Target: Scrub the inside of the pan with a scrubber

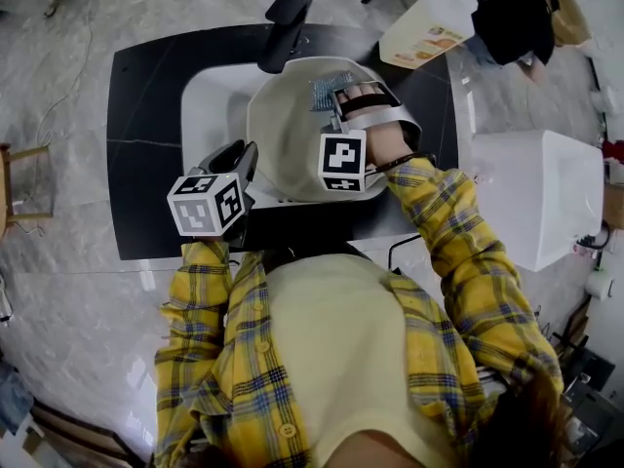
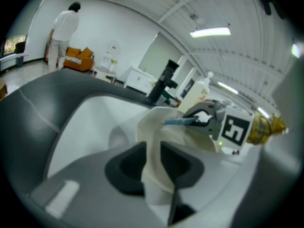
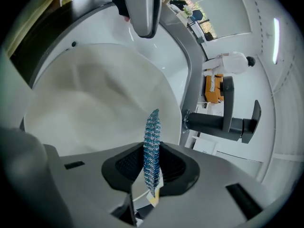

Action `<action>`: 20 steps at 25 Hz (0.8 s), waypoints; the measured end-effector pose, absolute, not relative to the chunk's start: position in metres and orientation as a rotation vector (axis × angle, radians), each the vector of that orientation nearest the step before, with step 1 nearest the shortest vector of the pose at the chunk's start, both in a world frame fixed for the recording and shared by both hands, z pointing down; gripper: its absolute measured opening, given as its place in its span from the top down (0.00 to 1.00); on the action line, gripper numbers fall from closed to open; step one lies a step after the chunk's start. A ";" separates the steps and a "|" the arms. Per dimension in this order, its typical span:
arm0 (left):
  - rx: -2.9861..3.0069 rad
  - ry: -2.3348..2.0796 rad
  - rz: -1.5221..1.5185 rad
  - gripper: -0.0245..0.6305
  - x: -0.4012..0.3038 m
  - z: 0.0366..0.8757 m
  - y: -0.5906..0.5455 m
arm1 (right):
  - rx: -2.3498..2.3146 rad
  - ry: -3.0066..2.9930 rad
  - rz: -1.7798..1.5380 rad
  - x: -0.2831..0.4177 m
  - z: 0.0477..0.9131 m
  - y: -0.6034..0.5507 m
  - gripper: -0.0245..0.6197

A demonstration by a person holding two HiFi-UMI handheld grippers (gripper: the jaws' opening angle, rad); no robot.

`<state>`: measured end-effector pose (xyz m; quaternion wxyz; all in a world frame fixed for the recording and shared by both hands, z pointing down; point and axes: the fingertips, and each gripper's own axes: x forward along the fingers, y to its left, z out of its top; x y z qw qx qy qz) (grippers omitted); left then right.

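The tap (image 1: 287, 16) hangs over the pan's (image 1: 283, 136) back edge. The pan fills most of the sink (image 1: 205, 105), with bare room on the left.

Large white studio hall: freestanding sink counter (image 1: 146, 144), marble floor (image 1: 58, 57), ceiling strip lights (image 2: 210, 32).

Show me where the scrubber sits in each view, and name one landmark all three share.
Head view: scrubber at upper centre, held by the right claw over the pan's inside.
Left gripper view: right of centre, seen edge-on above the rim.
Right gripper view: lower centre, upright between the jaws.
Shared landmark: the cream pan.
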<state>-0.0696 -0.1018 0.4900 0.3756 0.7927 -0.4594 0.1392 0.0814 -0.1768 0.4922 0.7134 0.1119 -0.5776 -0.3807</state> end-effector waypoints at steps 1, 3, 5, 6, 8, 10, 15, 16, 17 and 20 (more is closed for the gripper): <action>2.026 -1.178 0.355 0.82 -0.070 0.490 -0.102 | 0.253 -1.286 -0.848 0.079 0.493 -0.178 0.83; 2.021 -1.183 0.353 0.82 -0.071 0.491 -0.101 | 0.263 -1.304 -0.852 0.074 0.494 -0.179 0.83; 2.014 -1.188 0.351 0.82 -0.072 0.491 -0.101 | 0.282 -1.326 -0.859 0.068 0.494 -0.181 0.83; 2.012 -1.190 0.350 0.82 -0.072 0.491 -0.101 | 0.294 -1.339 -0.865 0.064 0.494 -0.182 0.83; 2.008 -1.194 0.348 0.82 -0.073 0.491 -0.100 | 0.314 -1.363 -0.881 0.057 0.492 -0.183 0.83; 2.007 -1.195 0.347 0.82 -0.074 0.490 -0.099 | 0.330 -1.380 -0.906 0.050 0.491 -0.184 0.83; 2.009 -1.201 0.336 0.82 -0.073 0.487 -0.098 | 0.379 -1.434 -0.942 0.042 0.494 -0.182 0.83; 2.009 -1.203 0.331 0.82 -0.073 0.486 -0.098 | 0.385 -1.449 -0.939 0.042 0.495 -0.181 0.83; 2.008 -1.205 0.326 0.82 -0.072 0.485 -0.098 | 0.391 -1.465 -0.932 0.042 0.495 -0.181 0.83; 2.003 -1.214 0.318 0.82 -0.072 0.484 -0.099 | 0.435 -1.525 -0.886 0.045 0.491 -0.179 0.83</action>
